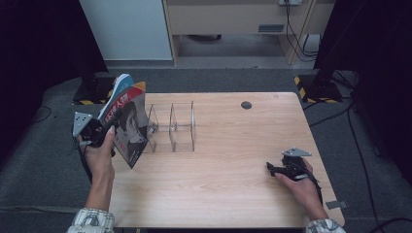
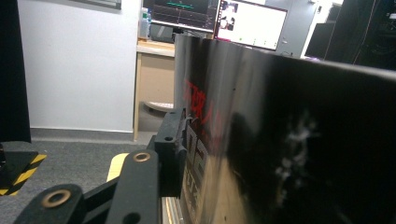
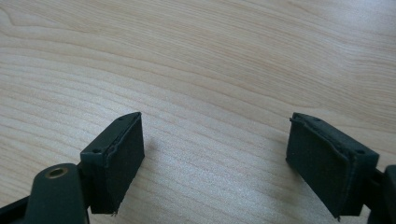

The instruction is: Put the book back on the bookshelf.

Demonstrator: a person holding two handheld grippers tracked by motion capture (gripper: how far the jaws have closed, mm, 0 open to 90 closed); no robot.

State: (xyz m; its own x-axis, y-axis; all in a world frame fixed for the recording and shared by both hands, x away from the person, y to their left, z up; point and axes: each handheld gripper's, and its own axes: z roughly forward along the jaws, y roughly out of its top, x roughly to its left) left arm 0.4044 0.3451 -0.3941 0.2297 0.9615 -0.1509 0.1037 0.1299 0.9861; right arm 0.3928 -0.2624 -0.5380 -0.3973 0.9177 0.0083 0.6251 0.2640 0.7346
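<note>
A light wooden table (image 1: 228, 160) stands on grey carpet (image 1: 43, 160). A dark round spot (image 1: 246, 105), perhaps a cable hole, sits near its far edge. Behind it are a white panel (image 1: 128, 29), a beige desk (image 1: 233, 19) and two lit monitors (image 2: 252, 23).

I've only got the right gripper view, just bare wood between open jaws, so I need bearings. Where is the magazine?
Observer: The magazine is up at the table's left edge, tilted, against the left gripper.
Operator: Is there anything nearby it could go into?
Observer: A clear divided rack stands on the table right beside it, with nothing visible in its compartments.
Operator: And where is my gripper from there?
Observer: The right gripper sits low near the table's right front corner, well apart from the rack.
</note>
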